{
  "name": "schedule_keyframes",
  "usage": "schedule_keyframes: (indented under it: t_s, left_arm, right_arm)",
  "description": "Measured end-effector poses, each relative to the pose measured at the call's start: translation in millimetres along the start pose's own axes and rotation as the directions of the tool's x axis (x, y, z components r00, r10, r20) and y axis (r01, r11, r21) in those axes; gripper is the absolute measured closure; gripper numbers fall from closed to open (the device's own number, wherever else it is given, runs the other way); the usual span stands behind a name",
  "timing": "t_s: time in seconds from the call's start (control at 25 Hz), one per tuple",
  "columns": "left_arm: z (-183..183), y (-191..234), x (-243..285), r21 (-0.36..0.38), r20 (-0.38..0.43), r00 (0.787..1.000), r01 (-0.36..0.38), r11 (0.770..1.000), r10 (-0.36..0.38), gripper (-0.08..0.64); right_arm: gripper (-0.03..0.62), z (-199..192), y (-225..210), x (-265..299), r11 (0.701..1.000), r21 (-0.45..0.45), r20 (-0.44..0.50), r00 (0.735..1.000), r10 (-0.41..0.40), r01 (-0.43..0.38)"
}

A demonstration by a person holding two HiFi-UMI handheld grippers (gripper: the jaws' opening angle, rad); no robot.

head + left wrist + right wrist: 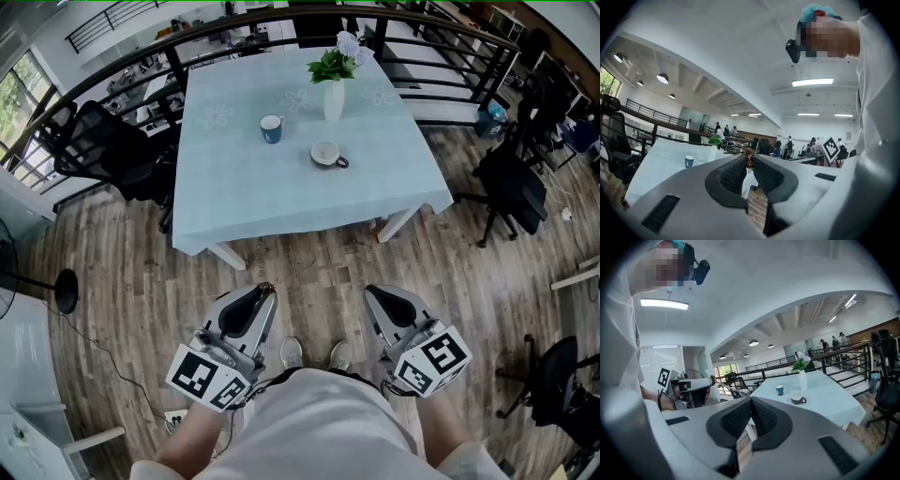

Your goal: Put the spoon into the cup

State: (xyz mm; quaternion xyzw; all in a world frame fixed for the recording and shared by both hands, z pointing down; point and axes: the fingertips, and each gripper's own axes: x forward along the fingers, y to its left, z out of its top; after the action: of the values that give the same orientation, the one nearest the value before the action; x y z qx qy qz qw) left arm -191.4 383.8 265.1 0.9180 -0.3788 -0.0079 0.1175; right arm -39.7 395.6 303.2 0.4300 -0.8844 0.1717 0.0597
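My left gripper point(266, 292) is held low in front of my body and is shut on a thin brown piece, apparently the end of the spoon point(749, 158), which pokes out between its tips. Most of the spoon is hidden by the jaws. My right gripper point(372, 292) is beside it, shut with nothing between its pads. Both grippers are well short of the table point(234, 206). A blue cup point(271, 128) stands near the table's middle, and a white cup point(326, 155) with a dark handle sits to its right. The right gripper view shows the blue cup point(780, 390) and the white cup point(797, 399) far ahead.
A white vase with a green plant point(334, 94) stands behind the cups. Black office chairs stand left point(98, 141) and right point(511, 187) of the table. A dark railing point(441, 37) runs behind it. Wooden floor lies between me and the table.
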Motion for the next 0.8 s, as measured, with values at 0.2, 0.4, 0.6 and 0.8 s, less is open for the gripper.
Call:
schedule_keyframes:
  t_s: [0.2, 0.4, 0.6, 0.8]
  left_arm:
    - [-2.2, -5.0, 4.9, -0.003, -0.008, 1.000, 0.004, 1.000, -0.004, 0.503]
    - [-5.7, -12.8, 12.8, -0.003, -0.011, 1.000, 0.000, 1.000, 0.000, 0.503]
    - [-10.1, -22.5, 21.1, -0.001, -0.009, 1.000, -0.014, 1.000, 0.014, 0.503]
    - [-12.1, -34.2, 33.6, 0.002, -0.006, 0.999, -0.037, 0.999, 0.037, 0.503]
  right_arm:
    - [0.570, 0.5, -4.3, -1.3, 1.000, 0.015, -0.001, 1.000, 0.002, -0.002]
    - [0.569, -1.8, -13.8, -8.3, 1.000, 0.016, -0.006, 1.000, 0.003, -0.003]
    - [0.569, -5.3, -24.1, -16.0, 1.000, 0.016, -0.012, 1.000, 0.021, -0.021]
    - [0.569, -4.2, -38.0, -26.1, 0.999, 0.013, -0.015, 0.999, 0.047, -0.047]
